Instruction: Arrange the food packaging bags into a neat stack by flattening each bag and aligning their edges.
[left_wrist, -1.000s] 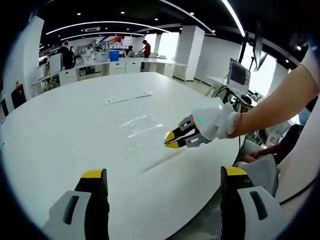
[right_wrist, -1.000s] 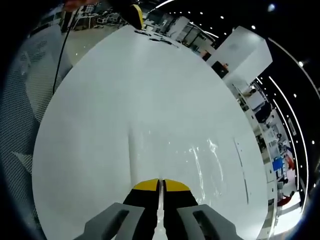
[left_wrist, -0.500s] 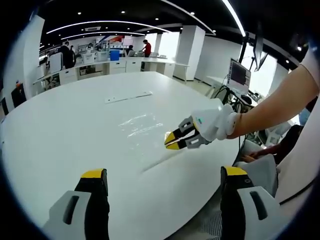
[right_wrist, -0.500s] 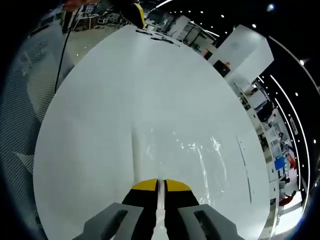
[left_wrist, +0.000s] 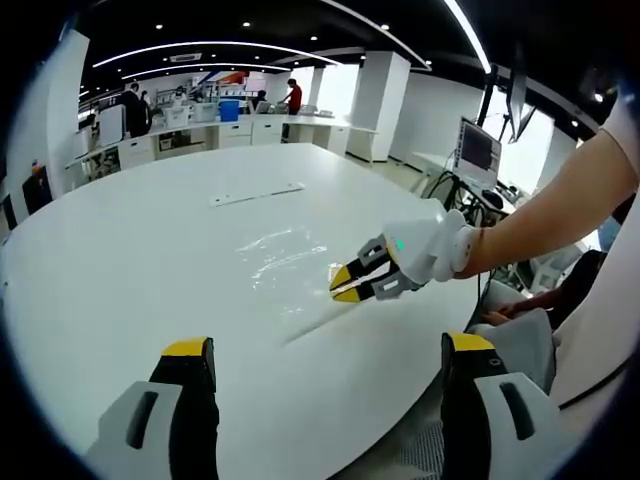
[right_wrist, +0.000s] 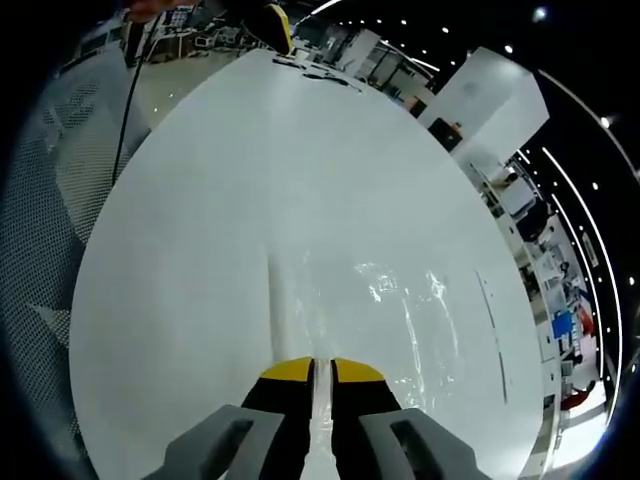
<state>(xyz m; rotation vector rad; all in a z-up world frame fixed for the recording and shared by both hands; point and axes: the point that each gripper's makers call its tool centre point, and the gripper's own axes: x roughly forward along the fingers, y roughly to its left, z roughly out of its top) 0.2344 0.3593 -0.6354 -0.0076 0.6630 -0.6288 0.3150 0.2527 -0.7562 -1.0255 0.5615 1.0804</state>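
Clear, crinkled food packaging bags (left_wrist: 285, 255) lie flat near the middle of the round white table (left_wrist: 120, 260). My right gripper (left_wrist: 345, 285) comes in from the right, low over the table, shut on the near edge of a clear bag. In the right gripper view its yellow-tipped jaws (right_wrist: 322, 370) pinch a thin film strip, and the bag (right_wrist: 400, 310) spreads out ahead with a straight crease on its left. My left gripper (left_wrist: 328, 348) hovers open over the table's near edge, holding nothing. One of its yellow fingertips (right_wrist: 272, 25) shows at the top of the right gripper view.
A long thin strip (left_wrist: 257, 195) lies farther back on the table. A monitor (left_wrist: 477, 150) stands at the right beyond the table, with the person's arm (left_wrist: 560, 200) reaching in. Desks and people (left_wrist: 292, 95) are far behind. A mesh chair (right_wrist: 50, 200) borders the table edge.
The right gripper has shifted slightly while holding the bag edge, and the film has slid a little on the table. The left gripper has stayed still.
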